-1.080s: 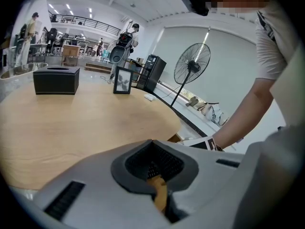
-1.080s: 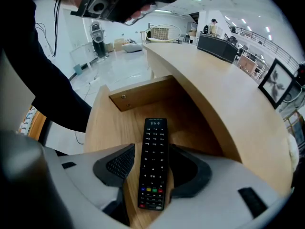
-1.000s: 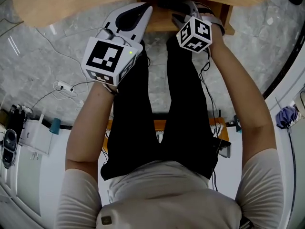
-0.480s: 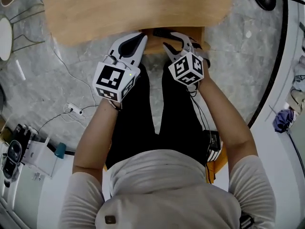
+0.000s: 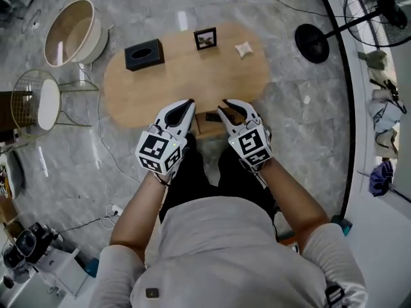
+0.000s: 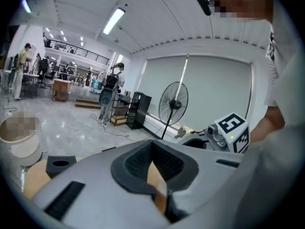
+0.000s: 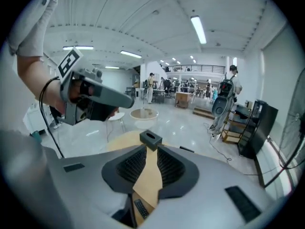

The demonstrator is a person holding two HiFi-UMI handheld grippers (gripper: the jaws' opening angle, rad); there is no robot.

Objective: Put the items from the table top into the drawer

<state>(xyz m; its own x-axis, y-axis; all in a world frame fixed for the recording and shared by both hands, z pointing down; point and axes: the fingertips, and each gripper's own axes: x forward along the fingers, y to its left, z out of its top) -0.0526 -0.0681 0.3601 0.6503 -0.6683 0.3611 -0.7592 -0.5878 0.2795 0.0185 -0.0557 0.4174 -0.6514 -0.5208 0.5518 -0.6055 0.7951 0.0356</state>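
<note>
An oval wooden table (image 5: pixel 160 88) carries a black tissue box (image 5: pixel 144 54), a small picture frame (image 5: pixel 205 38) and a small white crumpled item (image 5: pixel 243 49). Below its near edge a drawer (image 5: pixel 207 126) stands pulled out, with a dark remote (image 7: pixel 139 207) inside. Both grippers hover over the near edge, either side of the drawer. The left gripper (image 5: pixel 187 103) has its tips together and holds nothing. The right gripper (image 5: pixel 226 106) keeps a narrow gap; its jaws have just been closing with nothing between them. The tissue box (image 7: pixel 150 139) shows beyond them.
On the marble floor, a round pale tub (image 5: pixel 70 31) and a wire side table (image 5: pixel 35 104) stand left of the table. A floor fan's base (image 5: pixel 314 42) is at the right. The person's legs are just before the drawer. Several people stand far off in the hall.
Both grippers have come up from the drawer under the table's edge to above it. The head view has pulled back, so the whole table shows. The right jaws look narrower.
</note>
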